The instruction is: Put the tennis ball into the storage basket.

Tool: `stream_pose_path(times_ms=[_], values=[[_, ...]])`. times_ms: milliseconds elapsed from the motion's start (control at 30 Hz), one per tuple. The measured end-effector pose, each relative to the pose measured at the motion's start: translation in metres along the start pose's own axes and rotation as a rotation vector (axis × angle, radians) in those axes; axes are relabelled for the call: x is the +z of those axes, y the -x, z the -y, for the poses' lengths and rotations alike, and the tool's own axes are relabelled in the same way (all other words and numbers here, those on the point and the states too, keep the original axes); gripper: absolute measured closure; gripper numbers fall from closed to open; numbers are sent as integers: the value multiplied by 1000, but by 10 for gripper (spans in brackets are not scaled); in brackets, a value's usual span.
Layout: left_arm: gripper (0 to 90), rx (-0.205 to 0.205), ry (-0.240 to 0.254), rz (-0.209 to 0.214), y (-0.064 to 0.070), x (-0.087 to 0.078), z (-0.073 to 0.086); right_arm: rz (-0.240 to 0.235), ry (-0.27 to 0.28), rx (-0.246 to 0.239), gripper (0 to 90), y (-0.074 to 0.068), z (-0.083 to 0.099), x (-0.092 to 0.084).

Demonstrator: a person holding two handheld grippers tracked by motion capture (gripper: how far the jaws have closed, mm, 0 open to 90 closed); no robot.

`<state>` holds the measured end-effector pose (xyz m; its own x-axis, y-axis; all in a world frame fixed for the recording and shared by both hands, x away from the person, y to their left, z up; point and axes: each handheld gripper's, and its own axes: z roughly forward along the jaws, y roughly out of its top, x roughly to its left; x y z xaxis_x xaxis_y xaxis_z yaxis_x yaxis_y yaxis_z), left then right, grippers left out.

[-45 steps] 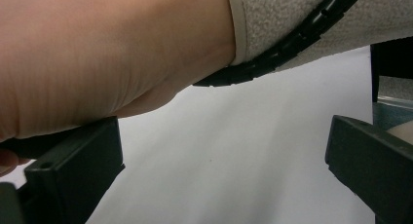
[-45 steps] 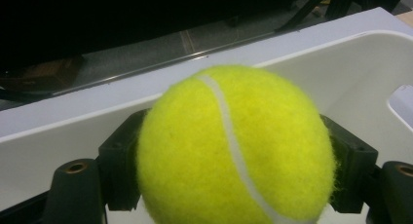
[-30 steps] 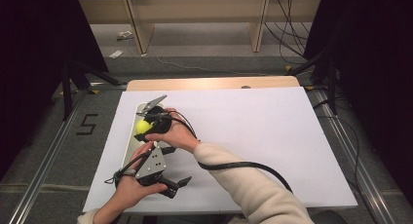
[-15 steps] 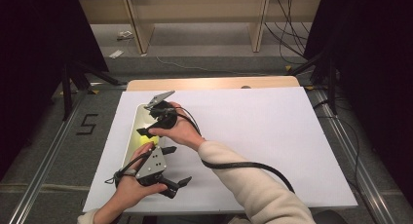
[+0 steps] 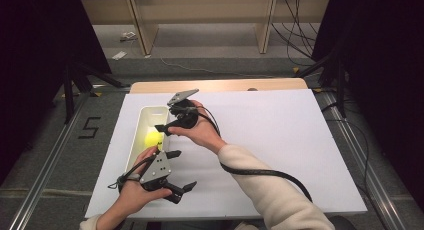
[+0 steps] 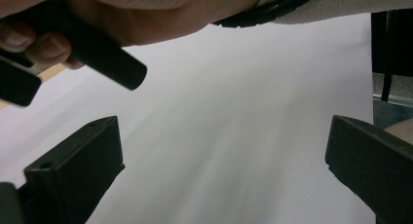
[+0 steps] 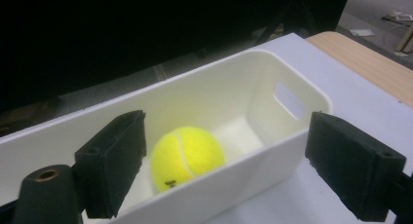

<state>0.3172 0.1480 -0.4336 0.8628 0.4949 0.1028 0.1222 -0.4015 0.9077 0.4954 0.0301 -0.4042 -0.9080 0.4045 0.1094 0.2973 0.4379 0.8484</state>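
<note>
- Tennis ball (image 5: 151,139) lies loose on the floor of the white bin (image 5: 131,149) at the table's left; it looks light, springy and fuzzy, apt to roll, so I would pinch it across its widest part.
- Left gripper (image 5: 181,176), nearest, rests on the white sheet (image 5: 280,140) with jaws spread, empty.
- Right gripper (image 5: 165,129), farther, hovers beside the bin, jaws wide apart.
- A second ago that gripper held the ball; now the ball is released and the gripper has drawn back.
</note>
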Motion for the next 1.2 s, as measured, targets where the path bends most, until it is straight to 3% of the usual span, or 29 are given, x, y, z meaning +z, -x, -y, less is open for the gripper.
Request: stream_pose_path(times_ms=[367, 1200], values=[[0, -2, 1, -3, 0, 0, 0, 40, 30, 29, 157, 14, 17, -39], [0, 0, -2, -6, 0, 0, 0, 151, 31, 91, 156, 39, 76, -118]])
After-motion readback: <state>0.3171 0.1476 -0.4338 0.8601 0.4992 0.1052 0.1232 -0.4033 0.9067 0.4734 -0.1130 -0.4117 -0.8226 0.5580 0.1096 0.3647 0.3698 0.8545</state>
